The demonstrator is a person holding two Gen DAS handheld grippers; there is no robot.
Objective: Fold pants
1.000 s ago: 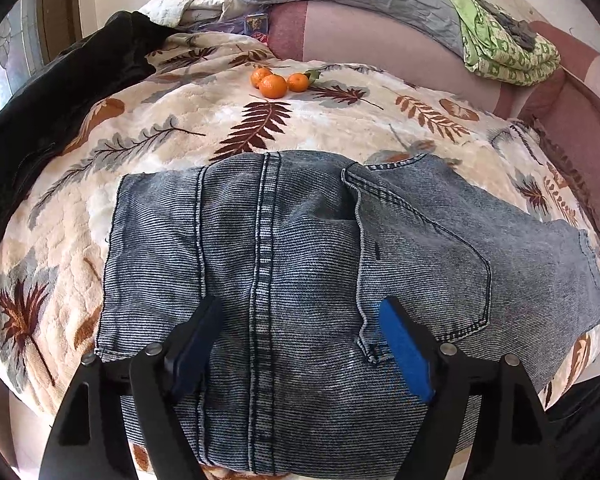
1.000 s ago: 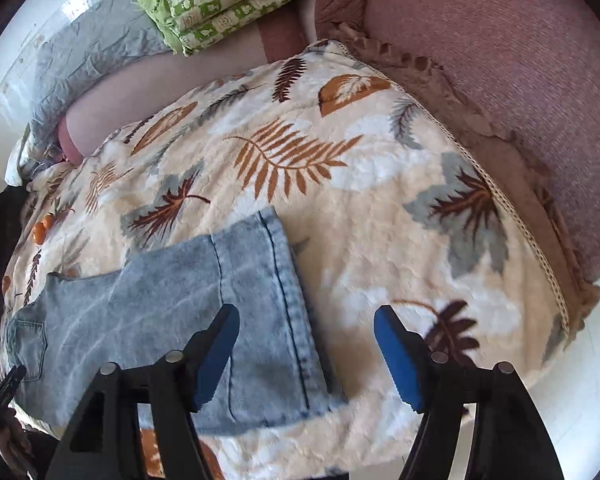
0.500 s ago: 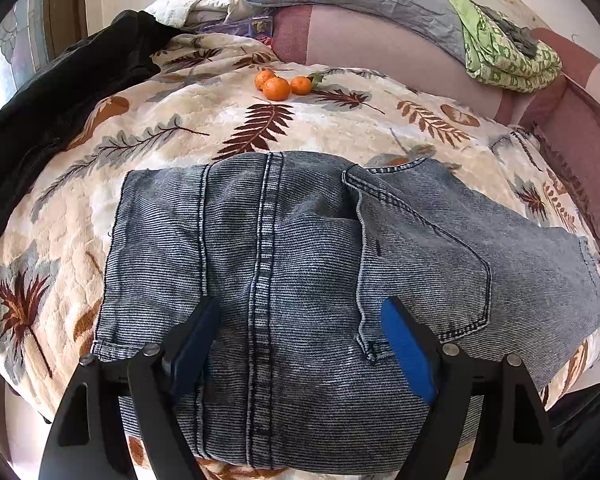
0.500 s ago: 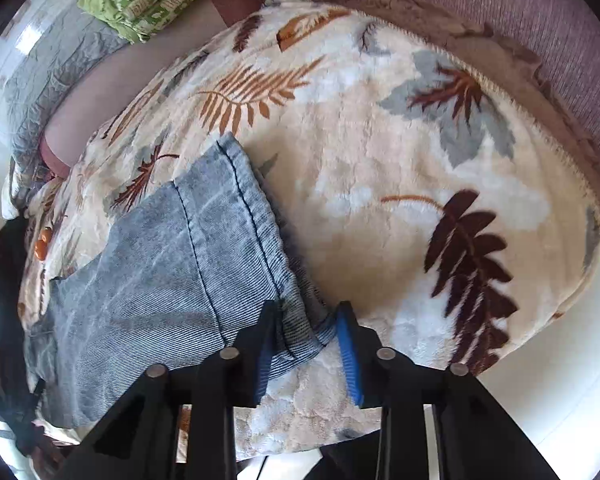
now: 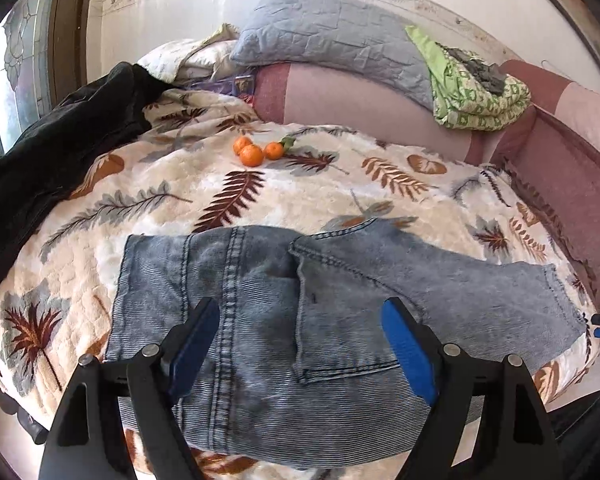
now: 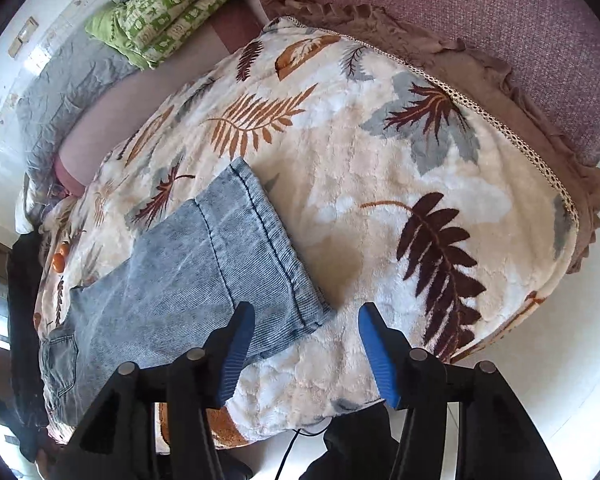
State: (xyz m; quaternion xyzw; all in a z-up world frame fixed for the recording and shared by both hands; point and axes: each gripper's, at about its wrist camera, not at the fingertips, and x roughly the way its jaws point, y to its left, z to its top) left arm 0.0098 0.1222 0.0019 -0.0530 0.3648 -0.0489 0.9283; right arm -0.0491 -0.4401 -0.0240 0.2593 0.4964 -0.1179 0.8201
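The left hand-held gripper (image 5: pixel 300 352) hangs with its blue-padded jaws spread wide and holding nothing, poised above the waist end of a pair of faded blue denim pants (image 5: pixel 284 320). One pad sits over the stitched centre seam, the other over the edge of a back pocket (image 5: pixel 340 320); whether either pad touches the cloth cannot be told.

The right hand-held gripper (image 6: pixel 304 352) is likewise wide open and empty. Its left pad (image 6: pixel 236 344) lies over the near corner of the pants' hem (image 6: pixel 276 256), while its right pad is over bare blanket just beside that hem.

The pants (image 6: pixel 188 280) lie flat across a bed, waist to the person's left and leg cuff to the right, on a cream plush blanket (image 5: pixel 228 184) printed with brown, rust and grey leaves.

Three small oranges (image 5: pixel 256 152) sit together on the blanket beyond the pants, well apart from them. A dark garment (image 5: pixel 60 152) is heaped along the bed's left side. At the back, a grey quilted pillow (image 5: pixel 332 40) and a folded green-patterned cloth (image 5: pixel 476 92) rest on a pink upholstered bolster (image 5: pixel 364 108), and a mauve ruffled cushion (image 6: pixel 500 28) borders the blanket's right edge.
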